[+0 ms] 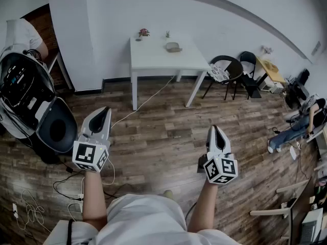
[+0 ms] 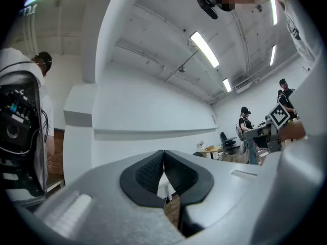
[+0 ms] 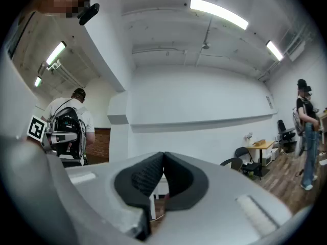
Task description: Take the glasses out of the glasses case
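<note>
Two grippers are held above a wood-plank floor (image 1: pixel 163 137). The left gripper (image 1: pixel 103 111) and the right gripper (image 1: pixel 215 130) are smooth, grey and tapered, and each carries one marker cube. In both gripper views the ribbed black pads (image 2: pixel 145 172) are seen pressed together, with nothing between them. One small, flat oval case (image 1: pixel 173 47) lies on the far white square table (image 1: pixel 153 60), well apart from both grippers. Glasses cannot be made out. Two small plants (image 1: pixel 144 33) stand near it. Two black chairs (image 1: pixel 228 69) stand to the right of the table. One white cable (image 1: pixel 145 101) is trailed across the floor.
</note>
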Demonstrator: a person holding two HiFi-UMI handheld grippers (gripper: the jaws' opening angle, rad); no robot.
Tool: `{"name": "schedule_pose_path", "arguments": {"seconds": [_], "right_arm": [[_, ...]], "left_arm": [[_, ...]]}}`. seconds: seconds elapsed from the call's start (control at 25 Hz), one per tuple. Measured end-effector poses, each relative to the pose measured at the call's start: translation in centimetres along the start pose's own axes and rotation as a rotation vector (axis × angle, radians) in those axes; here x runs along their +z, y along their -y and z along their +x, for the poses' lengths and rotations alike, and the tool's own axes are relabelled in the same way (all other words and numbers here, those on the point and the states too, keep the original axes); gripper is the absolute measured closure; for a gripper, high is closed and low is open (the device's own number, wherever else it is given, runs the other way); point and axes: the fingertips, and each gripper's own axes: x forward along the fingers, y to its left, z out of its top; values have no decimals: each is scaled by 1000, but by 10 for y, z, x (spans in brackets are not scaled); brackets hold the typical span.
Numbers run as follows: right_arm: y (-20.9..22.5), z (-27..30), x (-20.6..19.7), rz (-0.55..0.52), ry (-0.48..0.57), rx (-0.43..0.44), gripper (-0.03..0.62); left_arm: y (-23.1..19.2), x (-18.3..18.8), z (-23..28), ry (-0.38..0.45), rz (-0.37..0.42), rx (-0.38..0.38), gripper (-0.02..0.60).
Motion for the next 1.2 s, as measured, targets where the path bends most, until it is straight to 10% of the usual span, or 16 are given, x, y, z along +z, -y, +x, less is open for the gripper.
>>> {"name": "schedule_pose_path", "arguments": {"seconds": [1.2], "right_arm": [[-8, -3, 4, 18, 11, 21, 591]], "left_arm": [[0, 2, -10, -23, -12, -1, 522]]}}
